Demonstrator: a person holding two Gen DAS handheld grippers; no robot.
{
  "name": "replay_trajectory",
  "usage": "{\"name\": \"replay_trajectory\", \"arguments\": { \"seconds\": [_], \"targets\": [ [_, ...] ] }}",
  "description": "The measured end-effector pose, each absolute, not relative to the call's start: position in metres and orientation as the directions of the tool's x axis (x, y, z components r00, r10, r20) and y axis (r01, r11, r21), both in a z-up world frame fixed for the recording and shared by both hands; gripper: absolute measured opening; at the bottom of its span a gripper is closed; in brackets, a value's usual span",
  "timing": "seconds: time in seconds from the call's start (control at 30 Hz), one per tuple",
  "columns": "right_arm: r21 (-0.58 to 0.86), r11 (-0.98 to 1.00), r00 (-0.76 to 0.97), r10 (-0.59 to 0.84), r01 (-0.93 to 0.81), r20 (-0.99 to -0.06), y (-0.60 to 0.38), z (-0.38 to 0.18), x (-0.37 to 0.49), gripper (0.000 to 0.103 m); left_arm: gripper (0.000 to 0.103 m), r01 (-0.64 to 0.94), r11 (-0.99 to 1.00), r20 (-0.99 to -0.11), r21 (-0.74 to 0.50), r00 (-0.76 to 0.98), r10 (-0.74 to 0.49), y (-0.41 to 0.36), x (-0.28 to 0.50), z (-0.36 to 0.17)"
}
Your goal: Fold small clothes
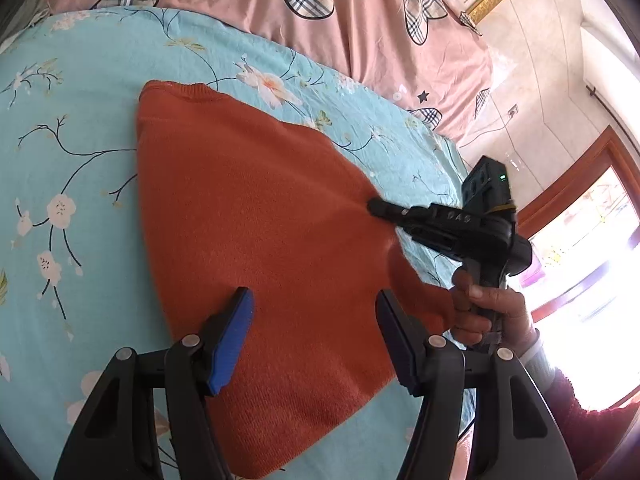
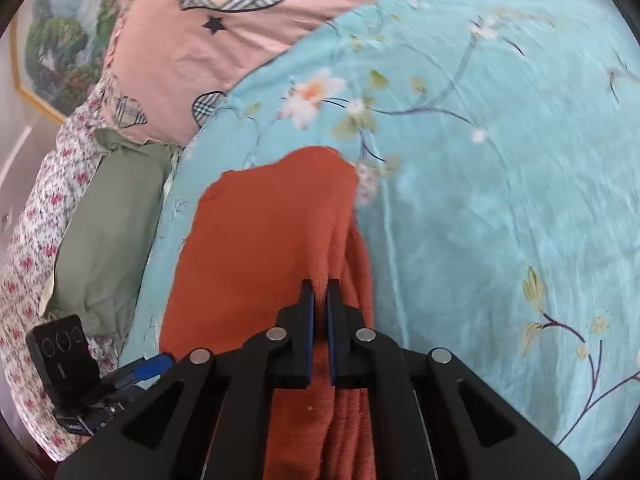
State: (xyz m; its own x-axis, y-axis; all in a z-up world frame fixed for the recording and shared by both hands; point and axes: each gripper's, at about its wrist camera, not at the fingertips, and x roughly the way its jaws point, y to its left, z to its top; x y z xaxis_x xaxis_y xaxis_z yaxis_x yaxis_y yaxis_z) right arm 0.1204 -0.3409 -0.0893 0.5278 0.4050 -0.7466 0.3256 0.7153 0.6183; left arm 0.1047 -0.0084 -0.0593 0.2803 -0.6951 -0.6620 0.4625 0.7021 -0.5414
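My right gripper (image 2: 320, 292) pinches the rust-orange knit garment's (image 1: 260, 220) edge to pull it taut. Left gripper (image 1: 314, 320) hovers spread over the garment's near end, holding nothing, ready to grab.

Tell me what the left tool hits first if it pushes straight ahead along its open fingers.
Most likely the orange knit garment: the left tool is open with the cloth spread between and beyond its fingers. The right tool, pinching the garment's edge, sits off to the right. Height above the cloth is unclear.
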Motion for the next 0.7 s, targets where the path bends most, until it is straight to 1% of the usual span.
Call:
{"name": "replay_trajectory", "arguments": {
  "seconds": [0.07,0.13,0.23,0.3,0.4,0.47,0.5,0.57,0.6,0.67,0.7],
  "targets": [
    [0.614,0.724,0.549,0.389,0.314,-0.740,-0.342,-0.080,0.119,0.006,0.063,0.473,0.698,-0.664,-0.538,0.271,-0.696,-0.012,0.105,-0.060],
    [0.588,0.746,0.545,0.366,0.312,-0.754,-0.342,-0.076,0.117,0.006,0.064,0.481,0.696,-0.671,-0.534,0.259,-0.694,-0.018,0.104,-0.063],
    [0.528,0.776,0.490,0.330,0.345,-0.807,-0.337,-0.093,0.122,0.006,0.064,0.494,0.707,-0.693,-0.507,0.254,-0.675,-0.028,0.101,-0.076],
    [0.513,0.776,0.461,0.328,0.366,-0.825,-0.335,-0.108,0.124,0.006,0.064,0.500,0.719,-0.706,-0.484,0.262,-0.658,-0.031,0.099,-0.081],
    [0.495,0.778,0.466,0.299,0.386,-0.833,-0.336,-0.099,0.123,0.007,0.064,0.505,0.720,-0.712,-0.477,0.259,-0.653,-0.031,0.096,-0.073],
    [0.459,0.796,0.472,0.253,0.395,-0.845,-0.334,-0.084,0.120,0.014,0.064,0.504,0.714,-0.704,-0.485,0.259,-0.661,-0.027,0.092,-0.065],
    [0.440,0.808,0.485,0.225,0.392,-0.845,-0.331,-0.068,0.116,0.015,0.064,0.506,0.712,-0.699,-0.487,0.263,-0.665,-0.023,0.090,-0.062],
    [0.454,0.814,0.529,0.221,0.362,-0.819,-0.323,-0.045,0.108,0.015,0.064,0.511,0.710,-0.693,-0.484,0.272,-0.668,-0.017,0.084,-0.056],
    [0.491,0.806,0.560,0.251,0.331,-0.790,-0.314,-0.032,0.101,0.015,0.064,0.512,0.710,-0.692,-0.483,0.273,-0.668,-0.015,0.081,-0.055],
    [0.552,0.789,0.571,0.331,0.270,-0.751,-0.293,-0.027,0.092,0.022,0.064,0.512,0.710,-0.697,-0.484,0.265,-0.666,-0.013,0.074,-0.059],
    [0.568,0.783,0.554,0.364,0.253,-0.749,-0.283,-0.031,0.089,0.028,0.064,0.509,0.715,-0.706,-0.479,0.259,-0.659,-0.013,0.071,-0.064]
  ]
}}
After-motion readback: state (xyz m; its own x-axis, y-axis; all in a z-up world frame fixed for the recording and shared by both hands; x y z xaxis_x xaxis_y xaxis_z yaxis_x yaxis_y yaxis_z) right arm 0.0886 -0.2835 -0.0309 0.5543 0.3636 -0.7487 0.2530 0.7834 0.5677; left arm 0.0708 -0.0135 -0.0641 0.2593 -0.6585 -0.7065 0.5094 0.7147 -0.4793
